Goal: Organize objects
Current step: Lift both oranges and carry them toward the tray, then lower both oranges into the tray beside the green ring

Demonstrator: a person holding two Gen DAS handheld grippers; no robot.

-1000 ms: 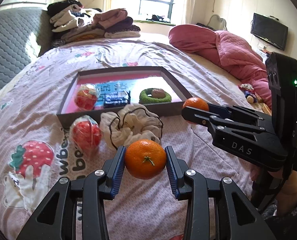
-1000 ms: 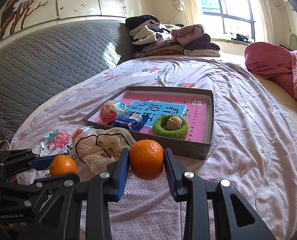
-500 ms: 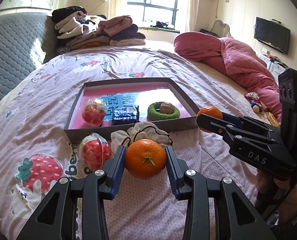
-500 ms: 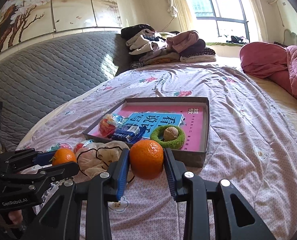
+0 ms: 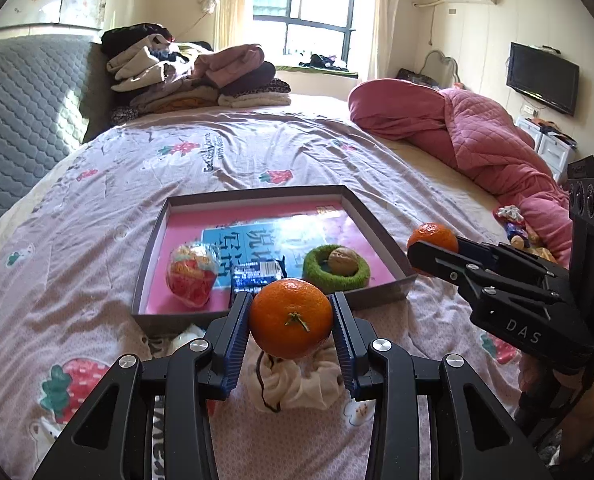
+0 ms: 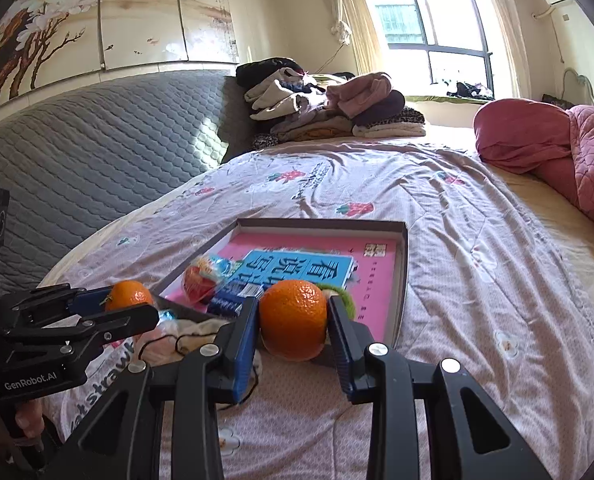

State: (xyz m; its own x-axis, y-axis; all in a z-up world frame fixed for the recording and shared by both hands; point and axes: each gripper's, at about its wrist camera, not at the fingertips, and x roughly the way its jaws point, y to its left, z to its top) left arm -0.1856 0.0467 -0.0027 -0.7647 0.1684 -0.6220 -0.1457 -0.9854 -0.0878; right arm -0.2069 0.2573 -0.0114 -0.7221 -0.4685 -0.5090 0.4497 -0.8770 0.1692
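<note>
Sunlit window (image 5: 306,4), grey quilted headboard (image 6: 97,152), wall television (image 5: 542,78), floral wall panels (image 6: 109,12)

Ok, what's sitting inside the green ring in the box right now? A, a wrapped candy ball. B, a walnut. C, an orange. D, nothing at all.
B: a brown walnut rests in the middle of the green ring near the box's right front corner, while both oranges are clamped in the jaws outside the box.
</note>
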